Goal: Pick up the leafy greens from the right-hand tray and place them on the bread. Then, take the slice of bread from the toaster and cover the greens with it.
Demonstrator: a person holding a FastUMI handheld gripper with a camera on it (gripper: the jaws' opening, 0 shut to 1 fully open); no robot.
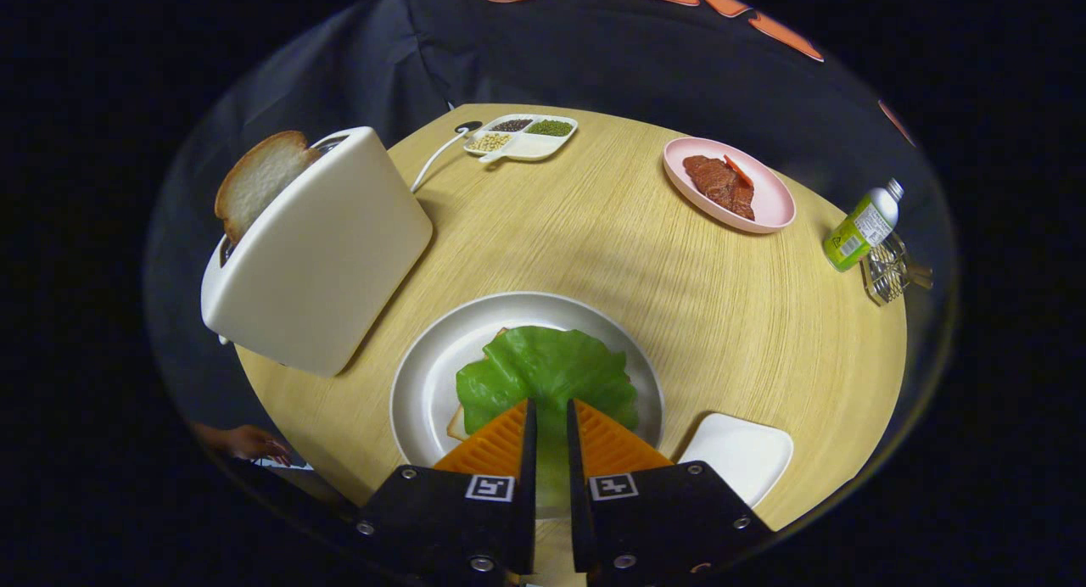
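Round wood-grain table point(594, 256) carries: toaster point(318, 252), white plate point(424, 375) just ahead of the gripper point(551, 409) (fingers nearly closed, narrow gap). Also a small white tray point(742, 451), pink plate point(764, 205), divided dish point(530, 146), green bottle point(861, 226) beside a wire whisk point(891, 269).

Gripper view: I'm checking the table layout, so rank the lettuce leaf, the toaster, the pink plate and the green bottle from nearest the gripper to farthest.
1. Lettuce leaf: lying on the white plate, its near edge between the narrowly parted fingers of the gripper.
2. Toaster: ahead to the left, beside the plate.
3. Pink plate: farther off, ahead to the right.
4. Green bottle: right of the pink plate, by the table's edge.
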